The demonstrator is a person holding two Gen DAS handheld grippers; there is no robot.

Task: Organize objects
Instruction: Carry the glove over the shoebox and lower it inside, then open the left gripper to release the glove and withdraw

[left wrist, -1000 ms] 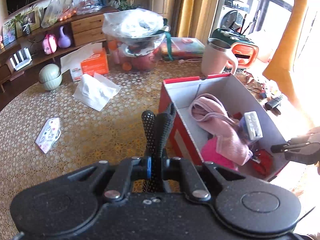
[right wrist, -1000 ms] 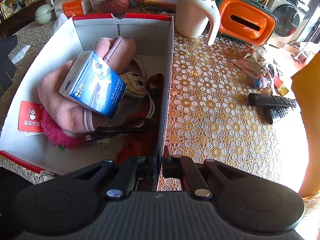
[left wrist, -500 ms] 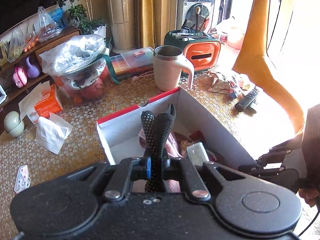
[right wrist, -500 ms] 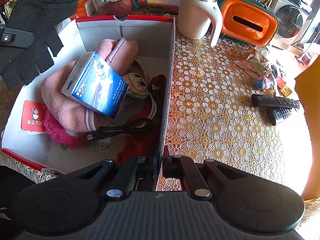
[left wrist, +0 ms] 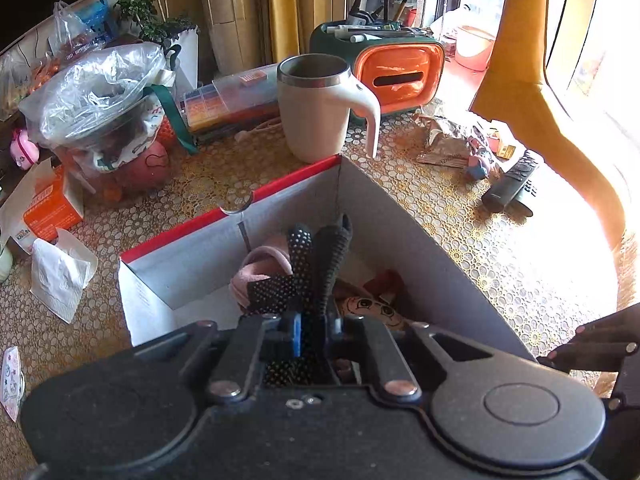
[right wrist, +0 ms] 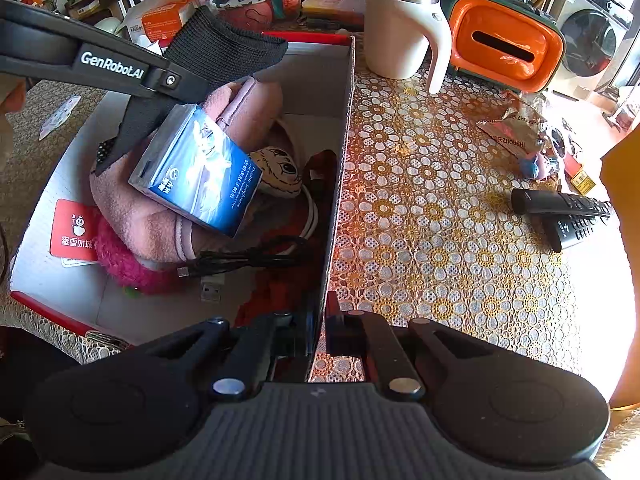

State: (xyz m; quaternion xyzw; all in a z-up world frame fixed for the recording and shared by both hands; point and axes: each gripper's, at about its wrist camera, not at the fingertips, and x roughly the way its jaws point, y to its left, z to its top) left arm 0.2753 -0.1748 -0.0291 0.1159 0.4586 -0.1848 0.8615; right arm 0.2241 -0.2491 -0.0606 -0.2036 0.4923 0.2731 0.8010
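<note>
The right tongs [right wrist: 318, 320] are sitting closed on the near wall of the cardboard box [right wrist: 340, 128], one finger inside and one outside. The left tongs [left wrist: 316, 312] are clamping a black dotted glove [left wrist: 320, 264] and holding it over the open box; from the right wrist view the glove [right wrist: 216, 52] is hanging above the box's far left part, its fingers trailing down toward the contents. Inside the box are lying a blue and white packet [right wrist: 200, 176] on top of a pink fleece item [right wrist: 148, 220], a small cartoon-face plush [right wrist: 280, 168], a black cable [right wrist: 248, 256] and a red card [right wrist: 74, 232] on the box floor. The box is standing on a surface [right wrist: 440, 240] covered with gold floral lace. Beside it, two black remotes [right wrist: 560, 212] are lying to the right. Farther back, a beige mug with a white handle [right wrist: 400, 28] is standing just beyond the box's far corner, with an orange-fronted holder [right wrist: 508, 48] beside it.
</note>
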